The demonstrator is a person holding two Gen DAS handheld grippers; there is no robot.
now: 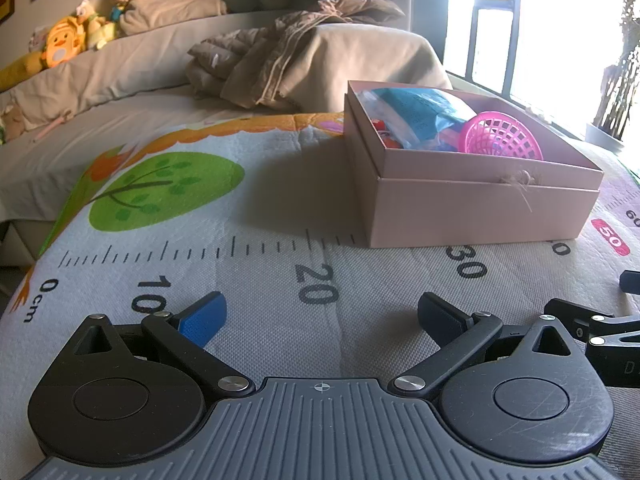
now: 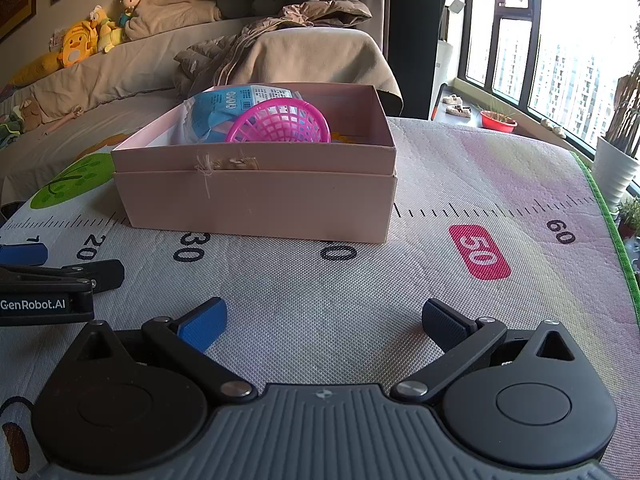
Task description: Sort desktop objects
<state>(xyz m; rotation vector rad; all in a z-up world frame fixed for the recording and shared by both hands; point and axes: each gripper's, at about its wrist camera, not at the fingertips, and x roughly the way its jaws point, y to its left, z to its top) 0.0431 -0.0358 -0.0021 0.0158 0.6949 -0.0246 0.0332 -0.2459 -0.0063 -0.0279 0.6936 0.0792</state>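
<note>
Right wrist view shows both tools, the right tool (image 2: 322, 322) and left tool (image 1: 320, 314), spread wide and empty on the mat (image 2: 460, 184), so the sensible reach is over the near wall of the pink box (image 2: 256, 204) toward the pink basket (image 2: 280, 122).

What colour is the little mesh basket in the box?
Bright pink basket; clearest in the right wrist view.

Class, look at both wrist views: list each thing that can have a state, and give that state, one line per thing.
Left claw: open, empty, low over the mat.
Right claw: open, empty, low over the mat.
Pink box: lid off, open top, resting on the mat.
Pink basket: inside the box, tipped on its side.
Blue packet: inside the box, behind the basket.
Play mat: spread flat.
</note>
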